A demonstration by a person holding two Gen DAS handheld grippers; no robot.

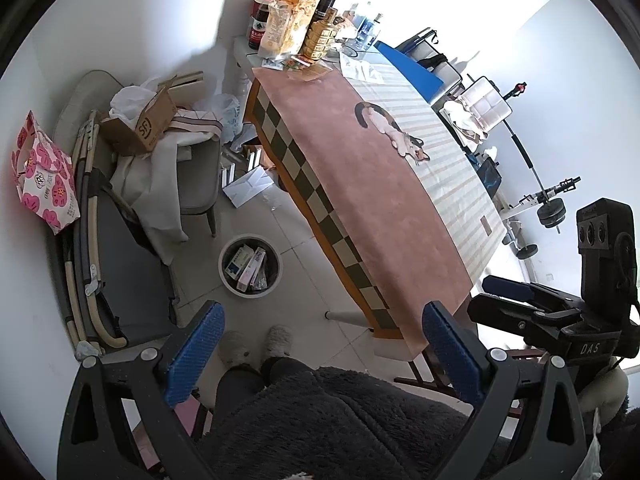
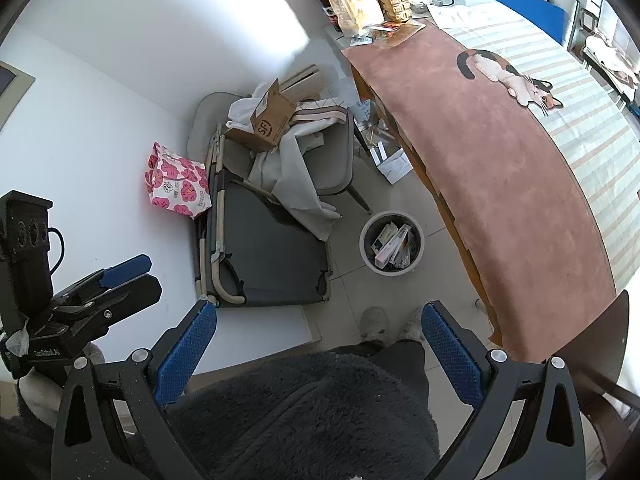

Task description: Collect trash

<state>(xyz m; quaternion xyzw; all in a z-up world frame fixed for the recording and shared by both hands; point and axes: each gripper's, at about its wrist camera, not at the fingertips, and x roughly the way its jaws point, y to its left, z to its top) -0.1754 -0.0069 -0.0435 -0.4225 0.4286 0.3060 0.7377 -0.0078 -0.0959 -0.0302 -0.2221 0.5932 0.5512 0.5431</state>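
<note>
The left tool (image 1: 322,354) is released: its two blue pads stand wide apart and nothing is between them. The right tool (image 2: 320,354) is the same, spread wide and empty. In my judgement both are held high and close to the body, pointing down, because nothing is picked at this moment; such a pose gives a wide look over the floor and the desk.

Just under both tools are the person's dark fleece lap and two slippers (image 1: 256,344) on the tiled floor. A little ahead of the left tool, past the feet, stands the bin (image 1: 251,266), round and white, on the floor beside the long edge of the desk (image 1: 360,184). It stands there probably so that things can drop into it from the desk edge. Inside it are several small boxes (image 1: 248,266), so the trash appears already collected, at least in part.

Ahead and to the right of the tools the desk is covered by a pink cloth with a cat picture (image 1: 390,130), and its near part is bare. At its far end, well apart from the tools, stand bottles and a snack bag (image 1: 286,20); I cannot tell if these count as trash. Some papers (image 1: 250,186) lie on the floor beyond the bin, and these may still need collecting. To the left is a chair with a carton (image 1: 142,126).
</note>
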